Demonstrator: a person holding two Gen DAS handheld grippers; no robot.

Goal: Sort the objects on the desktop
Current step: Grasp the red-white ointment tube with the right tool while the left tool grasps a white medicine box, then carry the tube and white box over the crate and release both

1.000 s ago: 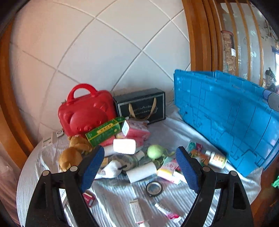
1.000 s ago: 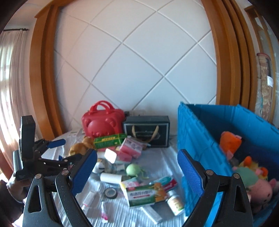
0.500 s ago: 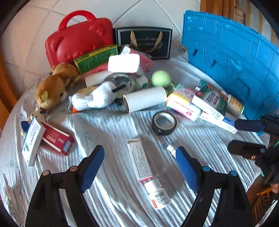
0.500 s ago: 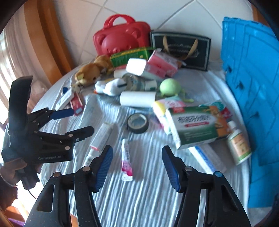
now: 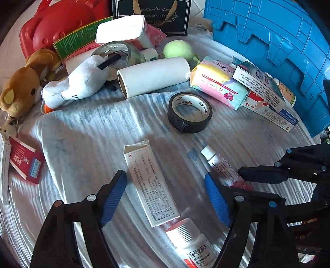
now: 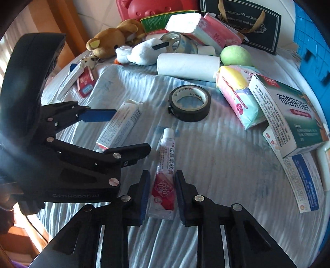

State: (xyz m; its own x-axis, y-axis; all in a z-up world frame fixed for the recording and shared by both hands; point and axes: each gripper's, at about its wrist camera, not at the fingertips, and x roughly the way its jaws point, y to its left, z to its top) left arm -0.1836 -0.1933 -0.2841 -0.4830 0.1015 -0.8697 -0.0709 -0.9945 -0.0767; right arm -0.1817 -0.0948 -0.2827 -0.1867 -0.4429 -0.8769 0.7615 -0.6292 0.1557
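A small ointment tube (image 6: 165,171) with a white cap and a red lower end lies on the striped cloth (image 6: 216,165) covering the counter, cap pointing away, and its flat red end sits between the blue pads of the right claw (image 6: 162,192). That claw's jaws have just been closing and now stand narrow against the tube's two sides, pinching it while it lies on the cloth. Just to the tube's left lies a long white medicine carton (image 5: 150,181), and the left claw (image 5: 165,198) stands spread on either side of it, its pads clear of the carton; its jaws have just been closing a little. A white pill bottle (image 5: 191,245) rests at the carton's near end. Beyond the tube sits a roll of black tape (image 6: 189,102), and behind that a white paper roll (image 6: 187,67) lying on its side. To the right are a pastel soft pack (image 6: 237,92) and a green and white medicine box (image 6: 288,115) leaning on it. At the back are a brown plush bear (image 6: 107,42), a white plush toy (image 6: 142,52), a green ball (image 6: 236,55), a red case (image 5: 59,26) and a black gift box (image 5: 152,14). A blue crate (image 5: 278,51) stands at the right edge.
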